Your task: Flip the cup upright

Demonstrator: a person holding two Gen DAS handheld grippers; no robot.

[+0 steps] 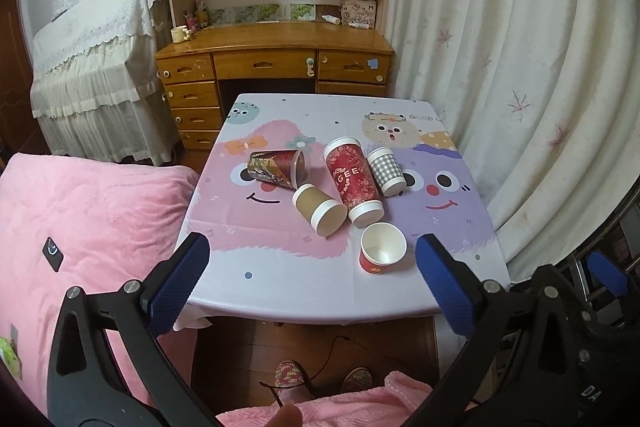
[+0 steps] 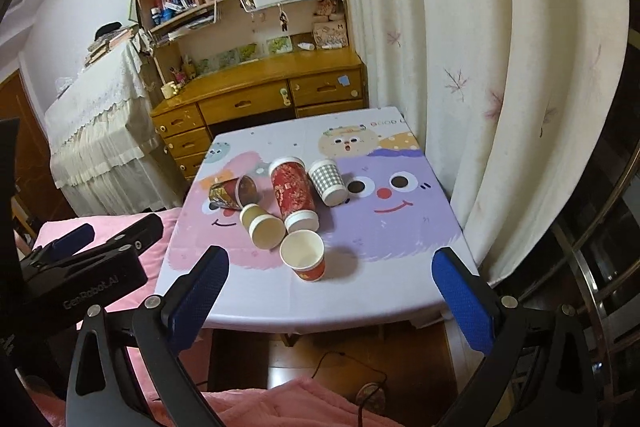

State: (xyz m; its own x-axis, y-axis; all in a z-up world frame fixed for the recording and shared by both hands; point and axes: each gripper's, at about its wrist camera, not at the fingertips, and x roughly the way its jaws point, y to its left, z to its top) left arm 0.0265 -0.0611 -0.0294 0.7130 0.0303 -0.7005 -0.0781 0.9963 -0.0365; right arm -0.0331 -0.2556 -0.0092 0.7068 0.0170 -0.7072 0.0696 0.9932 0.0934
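Note:
Several paper cups sit mid-table. A small red cup (image 1: 382,249) (image 2: 304,257) stands upright nearest me. On their sides lie a tan cup (image 1: 320,209) (image 2: 262,225), a tall red patterned cup (image 1: 354,181) (image 2: 294,193), a grey checked cup (image 1: 387,169) (image 2: 328,181) and a dark red-gold cup (image 1: 278,167) (image 2: 234,191). My left gripper (image 1: 312,279) is open and empty, held before the table's near edge. My right gripper (image 2: 330,295) is open and empty, also short of the near edge. The left gripper's body also shows in the right wrist view (image 2: 80,267).
The table (image 1: 280,275) has a cartoon-print cloth. A pink bed (image 1: 80,227) lies to its left, a cream curtain (image 1: 520,67) to its right, a wooden desk with shelves (image 1: 276,59) behind. Slippered feet (image 1: 288,373) and a cable are on the floor below.

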